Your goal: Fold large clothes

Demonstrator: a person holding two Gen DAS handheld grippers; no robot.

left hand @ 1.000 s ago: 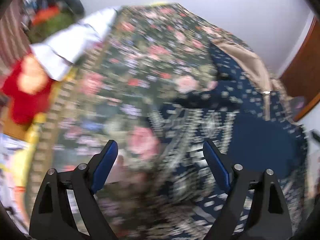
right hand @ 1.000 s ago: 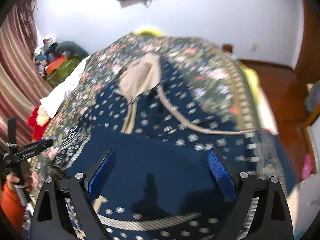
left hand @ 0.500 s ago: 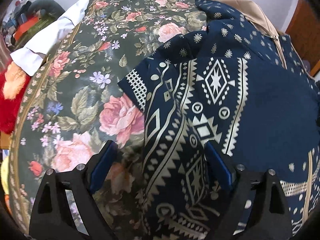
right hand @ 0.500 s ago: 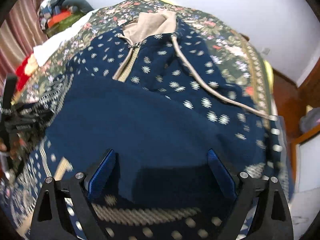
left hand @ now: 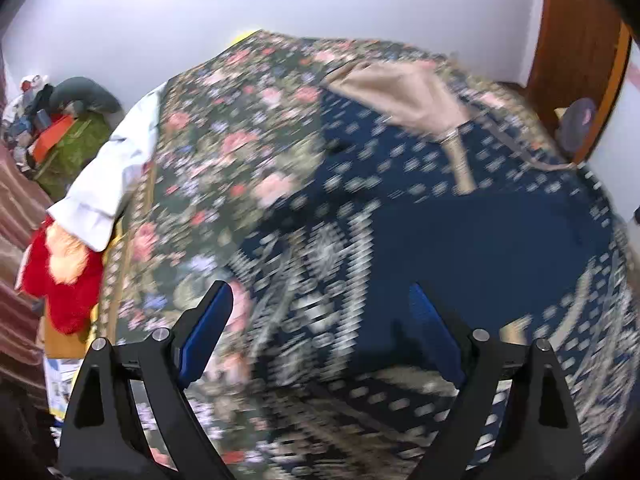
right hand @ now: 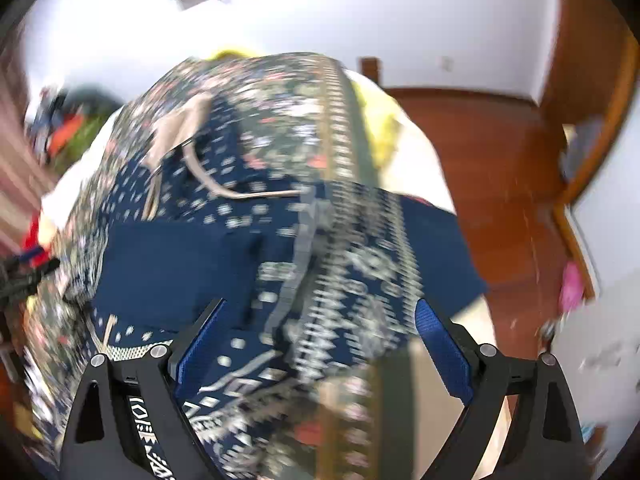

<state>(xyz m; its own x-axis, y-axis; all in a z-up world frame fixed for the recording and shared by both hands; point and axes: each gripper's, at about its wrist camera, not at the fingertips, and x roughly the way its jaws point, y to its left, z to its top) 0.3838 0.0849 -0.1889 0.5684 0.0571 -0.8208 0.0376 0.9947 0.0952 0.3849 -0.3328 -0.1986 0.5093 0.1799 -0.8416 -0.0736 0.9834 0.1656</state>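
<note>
A navy hooded garment (left hand: 460,232) with pale dots and patterned bands lies spread on a floral bedspread (left hand: 224,148). Its beige hood lining (left hand: 400,92) lies at the far end. My left gripper (left hand: 320,312) hangs open above the garment's patterned left sleeve, nothing between its blue pads. In the right wrist view the same garment (right hand: 168,264) shows, its patterned right sleeve (right hand: 360,264) reaching toward the bed's right edge. My right gripper (right hand: 318,328) is open above that sleeve and holds nothing. Both views are blurred.
A white cloth (left hand: 116,172) and a red plush toy (left hand: 60,280) lie off the bed's left side, with a pile of things (left hand: 64,128) in the corner. Wooden floor (right hand: 500,168) runs along the right, and a wooden door (left hand: 576,40) stands beyond.
Both views have pulled back from the garment and swung: the left now shows more of the bed and wall, the right has slid toward the bed's right edge and floor. Jaws stay wide.
</note>
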